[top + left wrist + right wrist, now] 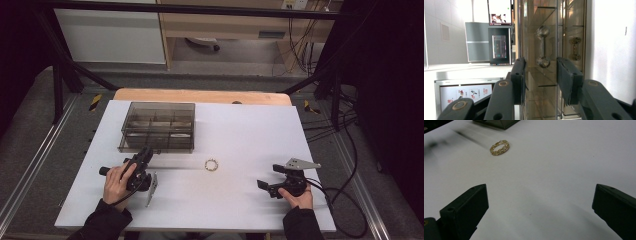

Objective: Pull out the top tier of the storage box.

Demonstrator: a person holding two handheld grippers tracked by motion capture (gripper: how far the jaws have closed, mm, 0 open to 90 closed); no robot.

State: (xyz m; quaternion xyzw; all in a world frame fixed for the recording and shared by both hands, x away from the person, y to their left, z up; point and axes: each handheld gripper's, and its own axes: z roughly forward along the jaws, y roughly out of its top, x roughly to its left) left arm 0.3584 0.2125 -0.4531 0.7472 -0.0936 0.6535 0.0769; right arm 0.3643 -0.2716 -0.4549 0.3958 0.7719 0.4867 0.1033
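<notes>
A white worktop point(240, 200) on a wooden table point(200, 95); black cables point(345, 150) trail on the right floor.

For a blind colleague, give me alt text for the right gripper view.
A gold bracelet lies on a white table, beyond the right gripper, whose black jaws stand wide apart. A dark box corner shows at top.
</notes>
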